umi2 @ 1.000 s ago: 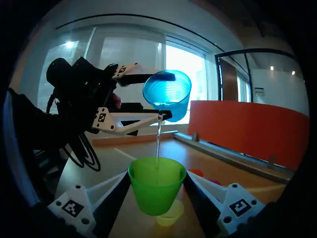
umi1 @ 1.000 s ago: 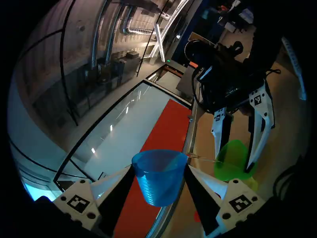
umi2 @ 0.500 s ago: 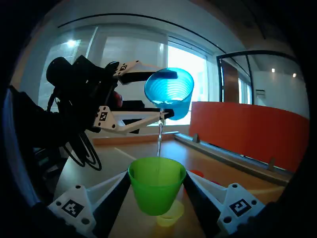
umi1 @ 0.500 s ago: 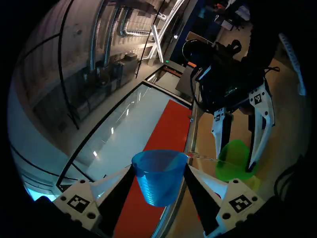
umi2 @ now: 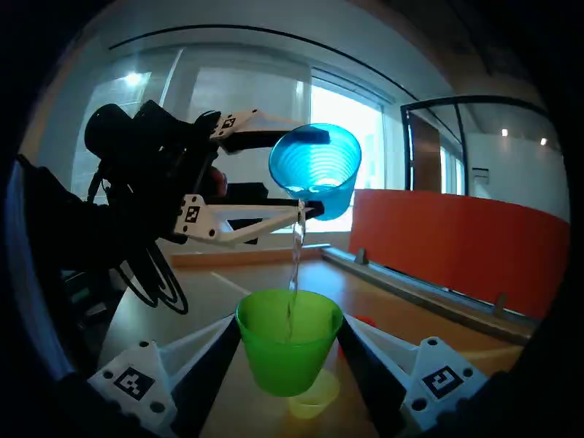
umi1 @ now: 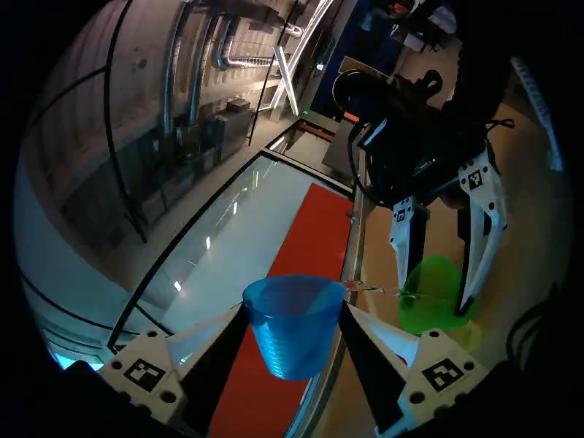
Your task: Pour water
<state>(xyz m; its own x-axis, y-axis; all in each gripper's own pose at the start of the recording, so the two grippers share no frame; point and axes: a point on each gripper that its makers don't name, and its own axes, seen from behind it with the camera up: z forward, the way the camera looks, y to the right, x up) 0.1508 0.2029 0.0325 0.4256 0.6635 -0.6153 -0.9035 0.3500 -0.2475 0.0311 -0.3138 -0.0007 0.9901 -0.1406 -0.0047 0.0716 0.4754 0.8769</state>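
My left gripper (umi1: pixel 292 332) is shut on a blue cup (umi1: pixel 294 323), tipped on its side. In the right gripper view that blue cup (umi2: pixel 315 169) hangs above and behind a green cup (umi2: pixel 288 339), its mouth facing the camera. A thin stream of water (umi2: pixel 294 255) runs from its lower rim down into the green cup. My right gripper (umi2: pixel 289 347) is shut on the green cup and holds it upright. From the left gripper view the green cup (umi1: pixel 431 293) sits between the right gripper's white fingers (umi1: pixel 403 233), with the water stream (umi1: pixel 372 289) reaching it.
A wooden table (umi2: pixel 219 292) lies below both cups. A yellow cup (umi2: pixel 315 398) and a red thing (umi2: pixel 361 320) rest on it under the green cup. An orange partition (umi2: pixel 467 244) stands to the right behind a metal rail (umi2: pixel 431 296). A person's hand (umi2: pixel 109 219) holds the left gripper.
The blue cup has shifted slightly right and up in the right gripper view and tipped a little further. Water keeps running into the green cup, which stays put.
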